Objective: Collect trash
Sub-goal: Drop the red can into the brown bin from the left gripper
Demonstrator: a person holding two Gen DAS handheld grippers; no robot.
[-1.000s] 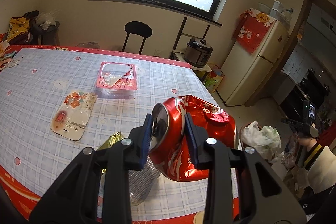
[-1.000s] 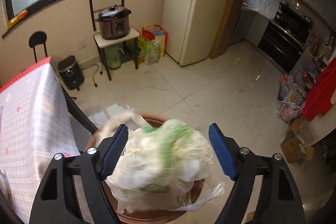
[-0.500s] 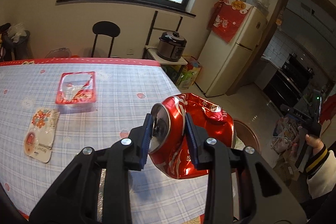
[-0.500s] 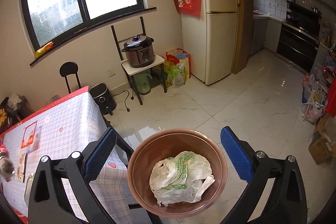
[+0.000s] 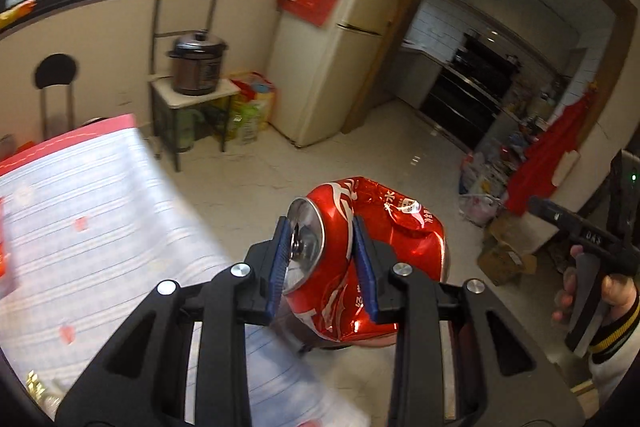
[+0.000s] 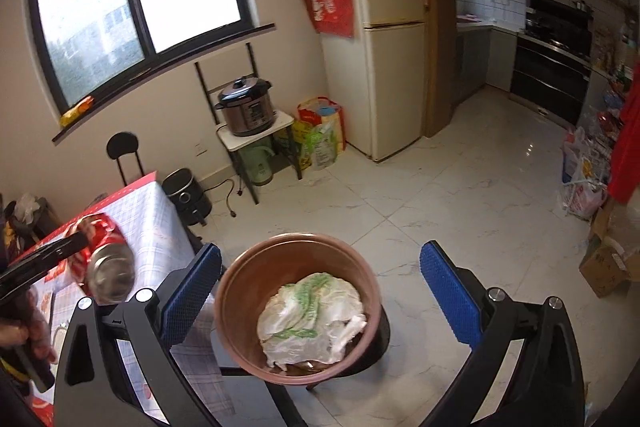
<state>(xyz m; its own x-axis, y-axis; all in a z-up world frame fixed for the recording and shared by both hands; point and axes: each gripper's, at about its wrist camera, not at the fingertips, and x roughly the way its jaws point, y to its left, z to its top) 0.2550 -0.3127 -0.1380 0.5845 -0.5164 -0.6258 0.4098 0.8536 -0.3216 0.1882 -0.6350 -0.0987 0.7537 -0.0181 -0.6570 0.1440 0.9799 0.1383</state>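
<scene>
Your left gripper [image 5: 322, 263] has swung off the bench [image 5: 100, 227] since a sec ago: the red tray and packet that lay behind the can are gone from the left wrist view, and floor, fridge [image 5: 336, 67] and kitchen doorway now fill it. The crushed red can [image 5: 360, 251] sits clamped the same way, fingers [image 5: 280, 263] narrowed on its top end, held in the air just past the bench corner.

Your right gripper [image 6: 320, 291] was straddling the white-green plastic bag [image 6: 312, 311] a sec ago; now the bag lies inside the brown bin [image 6: 248, 275] on the floor beside the bench, and the gripper is higher above it, fingers spread wide w/ nothing between them.

Hard to read: bench surface in the left wrist view is motion-blurred. Can's lower part is cut off behind the fingers there. In the right wrist view the can [image 6: 104, 259] shows at far left, w/ the hand [image 6: 24, 331] carrying it half out of frame. Bin bottom under the bag is hidden.
</scene>
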